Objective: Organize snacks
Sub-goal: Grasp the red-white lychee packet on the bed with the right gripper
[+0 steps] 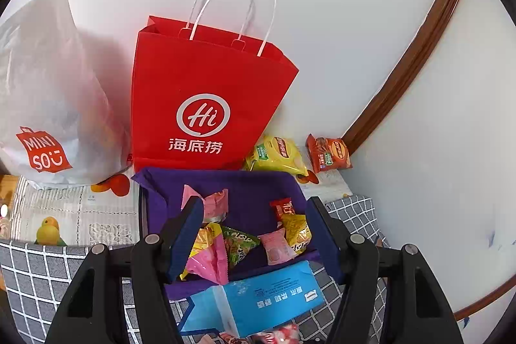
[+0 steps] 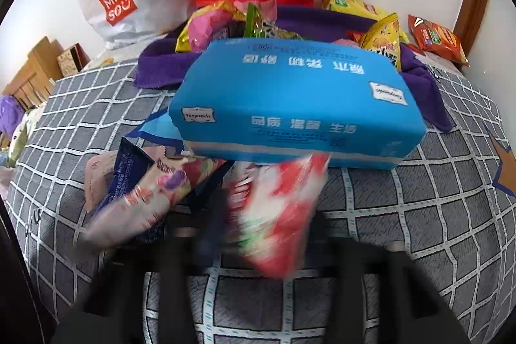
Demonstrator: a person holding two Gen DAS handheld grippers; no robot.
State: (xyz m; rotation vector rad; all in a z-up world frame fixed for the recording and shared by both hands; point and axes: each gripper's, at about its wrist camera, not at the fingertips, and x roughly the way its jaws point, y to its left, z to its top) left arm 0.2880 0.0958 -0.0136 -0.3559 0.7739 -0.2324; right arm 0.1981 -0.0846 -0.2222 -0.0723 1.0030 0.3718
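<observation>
A purple fabric bin (image 1: 251,186) holds several small snack packets: pink, yellow, green and red. My left gripper (image 1: 258,234) hangs open above the bin with nothing between its blue pads. A blue tissue pack (image 2: 296,99) lies in front of the bin. In the right wrist view a red-and-white snack packet (image 2: 280,215) sits blurred between the fingers of my right gripper (image 2: 258,234); the fingers themselves are smeared by motion. More snack packets (image 2: 145,192) lie on the checked cloth to its left.
A red paper bag (image 1: 206,105) and a white MINISO plastic bag (image 1: 45,105) stand against the wall behind the bin. A yellow packet (image 1: 277,155) and an orange packet (image 1: 329,152) lie at the back right. A grey checked cloth (image 2: 435,231) covers the surface.
</observation>
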